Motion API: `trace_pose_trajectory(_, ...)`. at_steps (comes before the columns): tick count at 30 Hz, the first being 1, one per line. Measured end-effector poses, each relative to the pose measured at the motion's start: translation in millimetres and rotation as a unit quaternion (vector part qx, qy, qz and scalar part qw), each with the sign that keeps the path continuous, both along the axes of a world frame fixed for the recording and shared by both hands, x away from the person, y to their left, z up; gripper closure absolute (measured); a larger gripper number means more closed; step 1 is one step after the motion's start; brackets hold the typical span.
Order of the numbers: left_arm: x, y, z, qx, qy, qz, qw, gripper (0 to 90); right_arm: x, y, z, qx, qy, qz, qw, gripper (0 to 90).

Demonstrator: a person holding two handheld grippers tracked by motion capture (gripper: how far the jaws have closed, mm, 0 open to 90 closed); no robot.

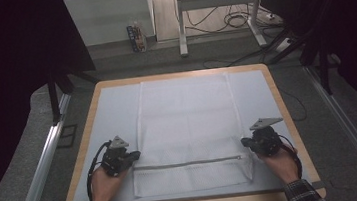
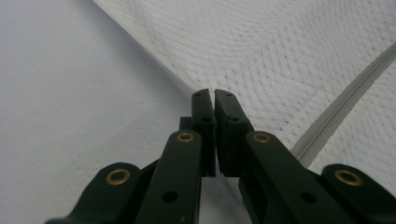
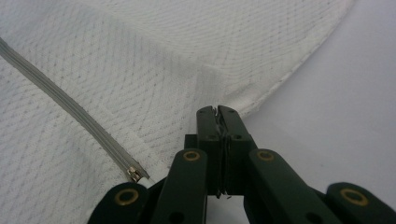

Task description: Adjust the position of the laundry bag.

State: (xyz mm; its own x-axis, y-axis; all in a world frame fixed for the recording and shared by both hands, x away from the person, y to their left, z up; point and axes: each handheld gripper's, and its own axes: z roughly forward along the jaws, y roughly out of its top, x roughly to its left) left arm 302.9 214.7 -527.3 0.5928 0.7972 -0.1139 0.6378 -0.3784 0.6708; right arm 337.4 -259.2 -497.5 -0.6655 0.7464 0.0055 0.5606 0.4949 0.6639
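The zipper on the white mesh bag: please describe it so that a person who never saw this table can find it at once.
On the wooden-edged table, a white rectangular mesh laundry bag lies flat on a pale sheet. Near the bag's front edge, a thin grey zipper runs straight from side to side. It is the only grey line on the white mesh.

A white, rectangular mesh laundry bag (image 1: 189,129) lies flat on the pale sheet covering the wooden table, its long sides running away from the person and its far edge close to the far side of the table. Its near end is folded over towards the far side, so a grey zip (image 1: 188,163) runs straight across the bag's width near the front edge. The zip is closed, its small metal slider (image 3: 135,173) sitting at the right end.
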Motion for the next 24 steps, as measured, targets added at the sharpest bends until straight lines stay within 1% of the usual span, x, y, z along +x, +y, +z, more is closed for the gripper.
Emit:
trace_pose_trajectory(3, -2.9, -0.8, 0.6, 0.002, 0.000, -0.001, 1.0000, 87.8, -4.2, 0.0, 1.4, 0.001, -0.002, 0.002, 1.0000, 87.5)
trace_pose_trajectory(5, -4.4, -1.6, 1.1, 0.007, 0.000, -0.005, 1.0000, 87.7, -6.8, 0.0, 1.8, 0.000, -0.002, 0.002, 1.0000, 87.4)
trace_pose_trajectory(7, -8.7, -3.9, 2.4, 0.008, -0.002, -0.005, 1.0000, 87.6, -8.8, 0.0, 1.7, -0.002, -0.001, 0.002, 1.0000, 87.4)
trace_pose_trajectory(9, -14.1, -6.2, 3.6, 0.013, -0.005, -0.006, 0.9999, 87.6, -11.3, 0.0, 1.7, -0.005, 0.003, 0.001, 1.0000, 87.4)
trace_pose_trajectory(10, -16.4, -6.9, 3.3, 0.019, -0.004, -0.008, 0.9998, 87.5, -12.7, -0.2, 1.9, -0.006, 0.003, 0.001, 1.0000, 87.4)
trace_pose_trajectory(12, -17.1, -6.9, 2.2, 0.023, -0.001, -0.008, 0.9997, 87.5, -15.4, 0.1, 1.7, -0.008, 0.005, 0.001, 1.0000, 87.3)
trace_pose_trajectory(13, -16.4, -6.4, 1.7, 0.022, 0.001, -0.006, 0.9997, 87.5, -16.3, 0.0, 1.2, -0.010, 0.005, 0.002, 0.9999, 87.3)
trace_pose_trajectory(16, -14.4, -4.5, -0.1, 0.010, 0.005, -0.002, 0.9999, 87.3, -18.8, -0.1, -0.5, -0.012, 0.012, -0.002, 0.9999, 86.9)
trace_pose_trajectory(18, -13.8, -3.8, -1.0, 0.006, 0.003, 0.001, 1.0000, 85.0, -19.8, 0.0, -1.7, -0.013, 0.013, -0.005, 0.9998, 85.4)
trace_pose_trajectory(19, -13.6, -3.4, -1.1, 0.005, -0.001, 0.006, 1.0000, 80.8, -20.0, 0.0, -1.9, -0.014, 0.011, -0.003, 0.9998, 82.8)
trace_pose_trajectory(20, -13.2, -3.1, -0.8, 0.004, -0.005, 0.012, 0.9999, 72.8, -20.5, 0.2, -1.9, -0.012, 0.008, -0.004, 0.9999, 77.1)
trace_pose_trajectory(21, -12.8, -2.5, -0.5, 0.000, -0.007, 0.015, 0.9999, 66.8, -20.8, 0.3, -1.8, -0.010, 0.003, -0.004, 0.9999, 70.7)
trace_pose_trajectory(23, -11.5, -1.4, -0.5, -0.010, -0.012, 0.027, 0.9995, 49.3, -20.7, 0.8, -2.1, -0.010, -0.002, -0.008, 0.9999, 54.2)
trace_pose_trajectory(24, -9.3, -0.9, -1.3, -0.020, -0.008, 0.030, 0.9993, 35.6, -19.9, 0.9, -2.7, -0.013, -0.004, -0.013, 0.9998, 45.5)
